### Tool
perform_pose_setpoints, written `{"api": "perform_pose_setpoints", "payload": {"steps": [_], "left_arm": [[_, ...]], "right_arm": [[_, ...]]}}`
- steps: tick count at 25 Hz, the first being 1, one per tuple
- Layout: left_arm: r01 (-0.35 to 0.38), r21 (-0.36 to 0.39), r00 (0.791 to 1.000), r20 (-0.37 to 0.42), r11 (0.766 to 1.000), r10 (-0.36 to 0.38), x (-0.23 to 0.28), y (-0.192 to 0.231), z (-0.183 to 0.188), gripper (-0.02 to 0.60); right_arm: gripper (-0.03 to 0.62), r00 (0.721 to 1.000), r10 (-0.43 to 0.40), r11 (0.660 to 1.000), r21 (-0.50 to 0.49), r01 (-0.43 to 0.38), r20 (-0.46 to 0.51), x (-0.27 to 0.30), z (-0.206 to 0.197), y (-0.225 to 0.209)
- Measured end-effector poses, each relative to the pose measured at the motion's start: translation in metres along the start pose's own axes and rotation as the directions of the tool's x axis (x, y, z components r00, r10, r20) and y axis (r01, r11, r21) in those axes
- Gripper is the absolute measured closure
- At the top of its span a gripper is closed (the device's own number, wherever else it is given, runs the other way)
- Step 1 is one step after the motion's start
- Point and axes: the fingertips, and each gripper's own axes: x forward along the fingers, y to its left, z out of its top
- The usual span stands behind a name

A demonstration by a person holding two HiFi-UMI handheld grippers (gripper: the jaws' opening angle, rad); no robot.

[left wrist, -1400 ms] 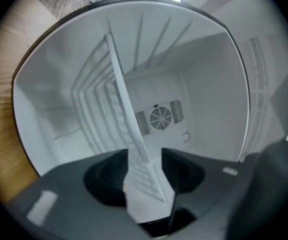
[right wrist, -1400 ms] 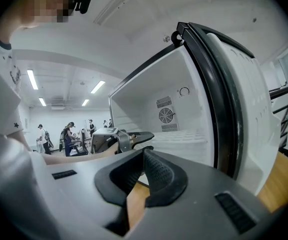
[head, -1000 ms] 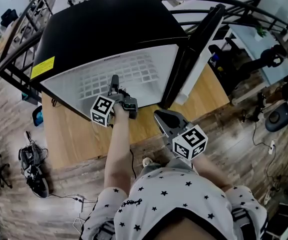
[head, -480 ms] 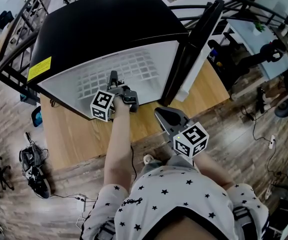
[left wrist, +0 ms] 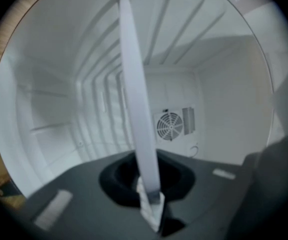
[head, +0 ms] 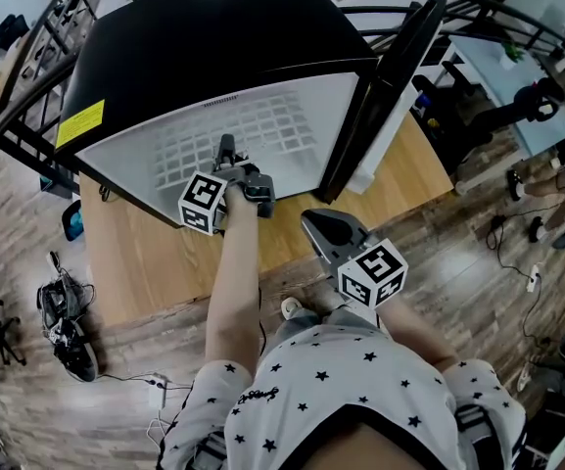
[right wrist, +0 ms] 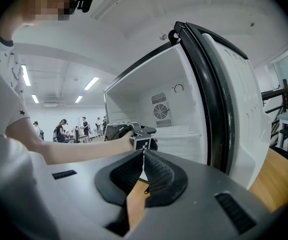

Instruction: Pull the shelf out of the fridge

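Observation:
The white wire shelf (head: 262,130) lies inside the black fridge (head: 204,37), which stands on a wooden table with its door (head: 385,86) swung open to the right. My left gripper (head: 225,149) reaches into the opening at the shelf's front edge. In the left gripper view that edge (left wrist: 136,94) runs as a white strip between the jaws, which are closing and pinch it at the tips of the left gripper (left wrist: 151,204). My right gripper (head: 307,222) hangs shut and empty over the table in front of the fridge, and its own view shows the right gripper (right wrist: 144,154) aimed at the opening.
The wooden table (head: 155,262) carries the fridge, with bare wood in front of it and to the right. A fan grille (left wrist: 169,126) sits on the fridge's back wall. Cables and gear (head: 62,321) lie on the floor at left. Black railings surround the area.
The left gripper's jaws have closed onto the shelf's front edge. Both grippers stay almost where they were; the head view has shifted slightly.

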Motion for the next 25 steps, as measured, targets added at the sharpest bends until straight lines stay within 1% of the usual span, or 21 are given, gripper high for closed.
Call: {"api": "perform_pose_setpoints", "payload": {"steps": [2, 6, 12, 25], "left_arm": [[0.008, -0.002, 1.0, 0.004, 1.0, -0.008, -0.004, 0.0, -0.001, 0.541], [0.0, -0.02, 1.0, 0.021, 1.0, 0.0, -0.011, -0.001, -0.002, 0.545], [-0.008, -0.016, 0.999, 0.038, 1.0, 0.008, -0.023, -0.003, -0.006, 0.545], [-0.006, -0.033, 0.997, 0.079, 0.999, 0.009, -0.071, -0.007, -0.021, 0.548]], "right_arm": [[0.572, 1.0, 0.011, 1.0, -0.004, -0.011, 0.0, 0.0, 0.0, 0.003], [0.572, 1.0, 0.025, 1.0, -0.006, -0.025, 0.007, -0.006, 0.001, 0.003], [0.572, 0.999, 0.035, 0.999, -0.002, -0.035, 0.031, -0.019, 0.005, 0.001], [0.572, 0.996, 0.085, 0.996, -0.009, -0.085, 0.032, -0.054, 0.004, 0.011]]}}
